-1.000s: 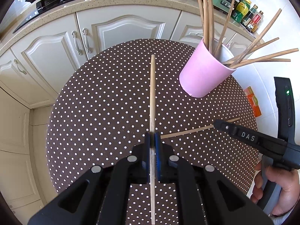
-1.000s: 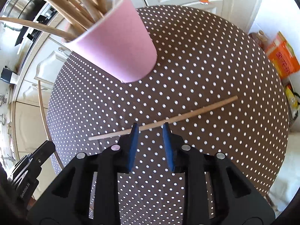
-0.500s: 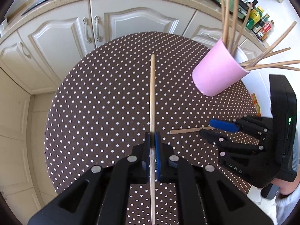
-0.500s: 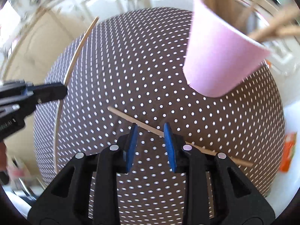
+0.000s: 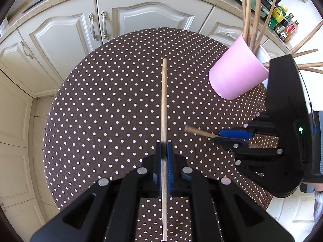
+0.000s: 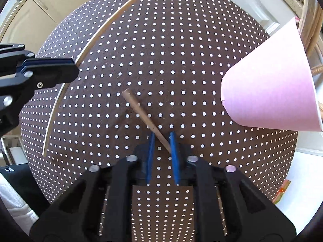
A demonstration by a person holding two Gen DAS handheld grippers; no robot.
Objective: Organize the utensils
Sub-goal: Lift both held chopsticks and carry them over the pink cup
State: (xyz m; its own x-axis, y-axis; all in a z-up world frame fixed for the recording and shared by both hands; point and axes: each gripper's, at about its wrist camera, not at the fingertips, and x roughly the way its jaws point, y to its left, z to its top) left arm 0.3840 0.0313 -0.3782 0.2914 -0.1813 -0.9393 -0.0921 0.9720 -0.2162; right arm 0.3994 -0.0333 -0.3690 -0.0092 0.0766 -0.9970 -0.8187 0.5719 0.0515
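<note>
While both grippers sit over the counter (image 5: 105,104), step in hand looks like the pick-up: two loose chopsticks to collect, neither in the pink cup (image 5: 238,76) yet.

Left gripper (image 5: 165,151): fingers clenched on a long chopstick (image 5: 164,100), held about a third up its length, shaft running straight ahead. Whether its far end touches the cloth, can't tell.

Right gripper (image 6: 162,141): fingers released, a narrow gap between the blue pads, straddling the near end of the second chopstick (image 6: 141,114). That stick runs diagonally through the gap and leans close to the right pad; contact can't be confirmed. In the left wrist view its free end seems raised off the cloth, but can't confirm.

Next move, my read: close the right fingers square on the stick, lift, then tip each stick upright and drop it into the cup. Risk: diagonal lie means the stick may pivot as the pads close.

Cup stands at the right edge of the counter, already packed with splayed chopsticks (image 5: 252,16), so entry room is tight.

Surface: round counter, brown cloth with white dots. Room: kitchen, cream cabinets (image 5: 60,36) behind, speckled worktop above, sauce bottles (image 5: 282,22) at far right.
</note>
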